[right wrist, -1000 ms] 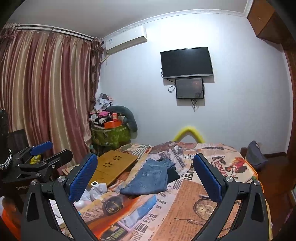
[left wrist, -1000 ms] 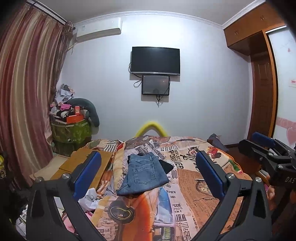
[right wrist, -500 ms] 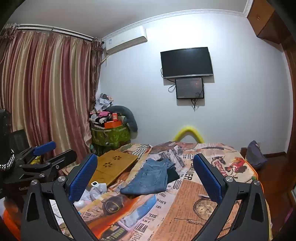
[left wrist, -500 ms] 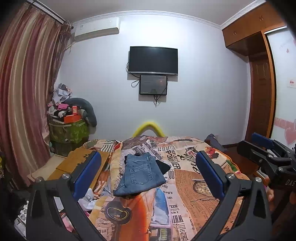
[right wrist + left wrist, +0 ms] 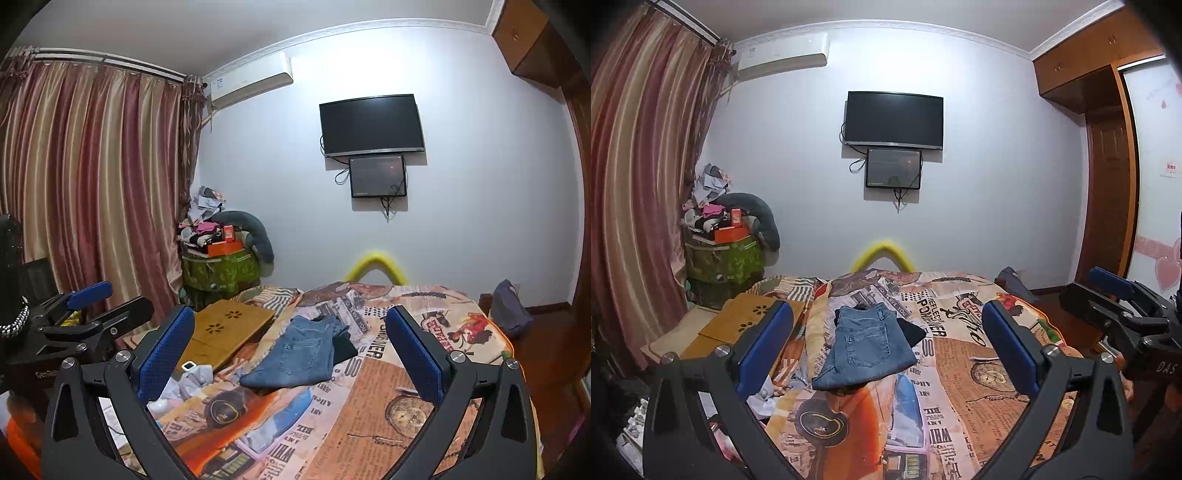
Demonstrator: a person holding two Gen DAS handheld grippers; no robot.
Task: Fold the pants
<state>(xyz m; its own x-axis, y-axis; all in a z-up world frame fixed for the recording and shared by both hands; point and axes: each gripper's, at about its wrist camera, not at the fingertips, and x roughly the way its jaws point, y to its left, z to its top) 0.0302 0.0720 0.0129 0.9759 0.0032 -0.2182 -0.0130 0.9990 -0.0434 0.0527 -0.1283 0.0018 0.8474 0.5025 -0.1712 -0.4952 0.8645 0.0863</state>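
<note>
Folded jeans (image 5: 866,343) are seen at 12 o'clock on the bed (image 5: 979,373). The left hand-held gripper (image 5: 886,347) and right hand-held gripper (image 5: 291,350) are held spread wide, gripping nothing.

The left gripper (image 5: 886,343) is held level above the near end of the bed (image 5: 979,387), its blue-padded fingers (image 5: 764,343) spread wide with nothing between them. The right gripper (image 5: 291,350) is held the same way on the bed's right side, fingers (image 5: 415,356) spread wide and empty, well short of the bed's far end.

Blue jeans (image 5: 866,347) folded flat on bed, atop dark garment.
</note>
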